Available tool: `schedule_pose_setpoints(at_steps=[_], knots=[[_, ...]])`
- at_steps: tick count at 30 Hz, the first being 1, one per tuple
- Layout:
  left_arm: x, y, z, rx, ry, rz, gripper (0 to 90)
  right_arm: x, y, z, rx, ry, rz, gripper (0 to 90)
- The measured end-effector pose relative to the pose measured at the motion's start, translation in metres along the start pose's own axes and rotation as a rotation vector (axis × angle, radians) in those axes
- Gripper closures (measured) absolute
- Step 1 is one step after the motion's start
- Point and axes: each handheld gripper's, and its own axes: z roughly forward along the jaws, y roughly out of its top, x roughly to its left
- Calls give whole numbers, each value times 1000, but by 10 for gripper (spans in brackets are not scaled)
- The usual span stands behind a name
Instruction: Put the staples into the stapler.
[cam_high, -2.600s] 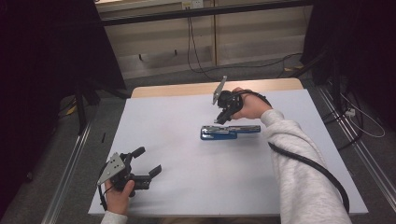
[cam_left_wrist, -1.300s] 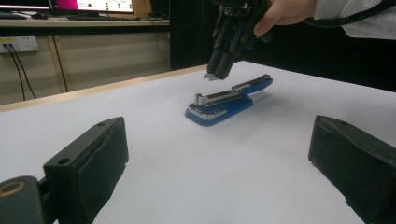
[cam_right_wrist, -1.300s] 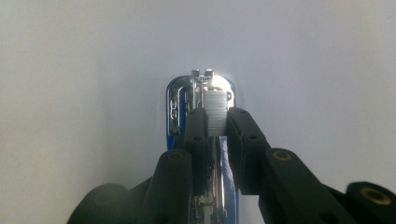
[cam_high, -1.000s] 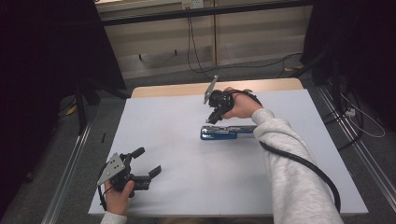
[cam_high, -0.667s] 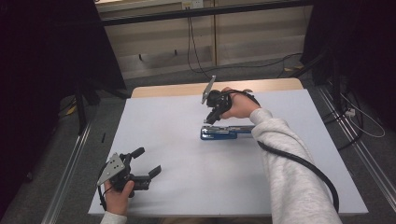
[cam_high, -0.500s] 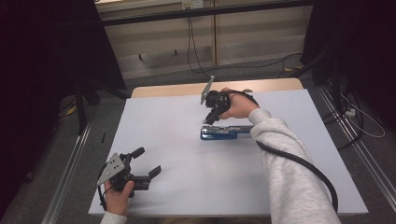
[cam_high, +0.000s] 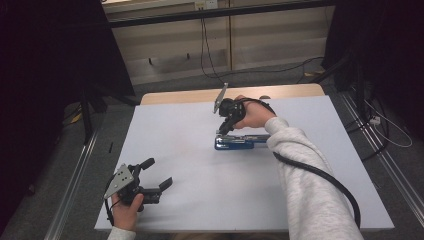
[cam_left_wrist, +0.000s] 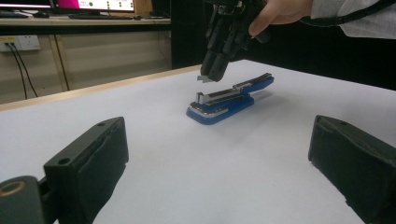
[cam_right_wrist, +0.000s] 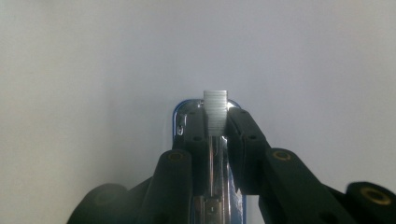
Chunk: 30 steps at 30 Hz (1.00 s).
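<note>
I have the right gripper (cam_high: 223, 129) hanging just above the front end of the blue stapler (cam_high: 242, 142), which lies a little past the middle of the white table (cam_high: 190, 165), toward one o'clock from its centre. The stapler looks opened out, its metal magazine channel facing up. In the right gripper view the jaws are closed on a small strip of staples (cam_right_wrist: 215, 107), whose silver end sticks out beyond the jaw tips and sits right over the stapler (cam_right_wrist: 187, 114) nose. From the left gripper view the strip (cam_left_wrist: 204, 78) is clear of the channel, not touching it yet, at about eleven o'clock from the stapler (cam_left_wrist: 224, 102) nose.

My read is that I am loading the strip into the magazine. To do it well I should keep the strip parallel with the channel, legs down, and lower it slowly, straight, without twisting my wrist. I should hold my squeeze light enough not to crumble the strip, and release only once it seats between the rails. The stapler is unbraced, so any sideways push may slide it.

My left gripper (cam_high: 157, 175) rests at the table's seven o'clock corner, its jaws spread wide and empty, well apart from the stapler.
</note>
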Motion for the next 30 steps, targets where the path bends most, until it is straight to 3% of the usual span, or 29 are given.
schedule_pose_setpoints(at_steps=[30], knots=[[0, -1, 0, -2, 2, -10, 50, -2, -11, 14, 1, 12, 4, 784]])
